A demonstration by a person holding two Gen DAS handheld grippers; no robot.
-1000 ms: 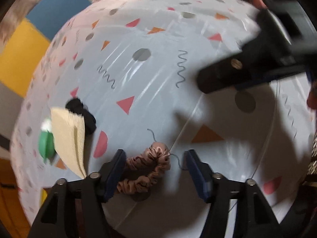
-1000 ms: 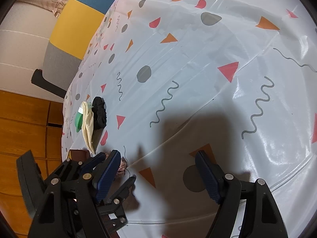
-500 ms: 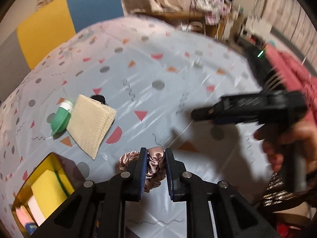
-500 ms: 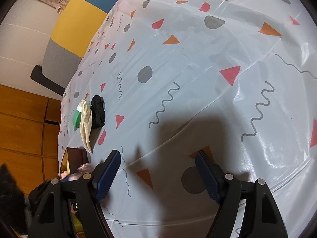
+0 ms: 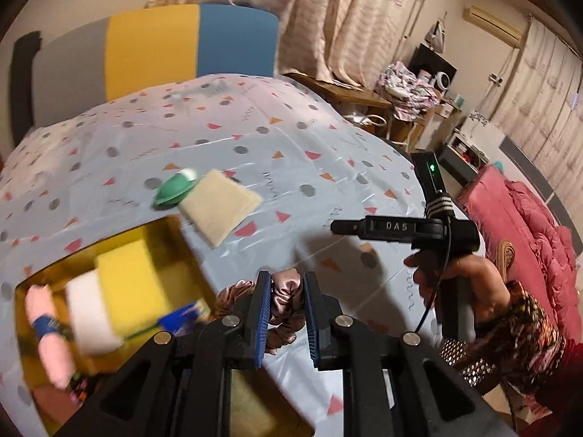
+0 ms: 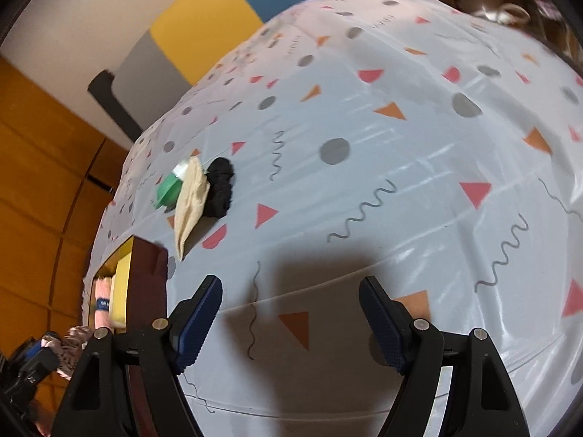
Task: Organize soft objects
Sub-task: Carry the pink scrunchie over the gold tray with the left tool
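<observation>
My left gripper [image 5: 287,281] is shut on a pink satin scrunchie [image 5: 286,298] and holds it in the air above the patterned tablecloth [image 5: 291,153], just right of an open yellow-lined box [image 5: 171,231]. In the box lie a yellow sponge [image 5: 131,280], a white sponge [image 5: 89,313] and a pink rolled cloth [image 5: 47,331]. A beige cloth [image 6: 189,200], a green object [image 6: 168,189] and a black scrunchie [image 6: 218,191] lie together on the table. My right gripper [image 6: 291,287] hovers open over bare tablecloth with nothing between its fingers.
A chair with a grey, yellow and blue back [image 5: 153,47] stands behind the table. Pink bedding [image 5: 517,225] and cluttered shelves [image 5: 419,87] are off to the right. The person's hand [image 5: 455,284] holds the right gripper's handle.
The left gripper closed on the pink scrunchie, lifted it off the table and swung left toward the box. The right gripper rolled and drifted a little, still open.
</observation>
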